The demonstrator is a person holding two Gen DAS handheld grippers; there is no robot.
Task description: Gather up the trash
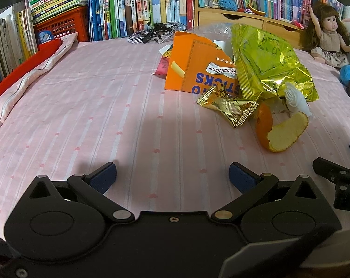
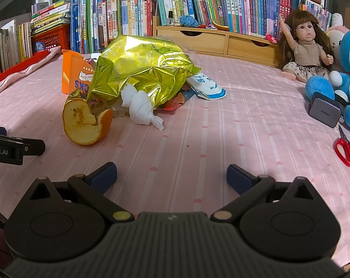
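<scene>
Pink striped bed sheet [image 2: 221,120] in front of a wall of books [image 2: 198,4], with toys off to the right. Looks like nothing's been collected yet, as far as I can judge. The whole trash heap sits ahead of both grippers, untouched.

Left hand-held gripper [image 1: 172,176] has its jaws spread wide with nothing between them, just bare sheet. Right hand-held gripper [image 2: 171,176] is the same: wide apart, empty.

From the left one, the pile is ahead and to the right: orange snack box [image 1: 188,69], big yellow foil bag [image 1: 267,64], small gold wrapper [image 1: 230,108], orange peel [image 1: 279,132] closest. From the right one it's ahead-left, with a crumpled white tissue [image 2: 140,106] poking out under the foil bag and a blue-white packet [image 2: 205,85] behind.

No bin or bag to drop stuff in shows up anywhere. The foil bag covers whatever colourful wrappers are under it, can't tell how many. Red scissors [image 2: 347,150] and the grey charger [image 2: 324,112] far right probably aren't trash.
</scene>
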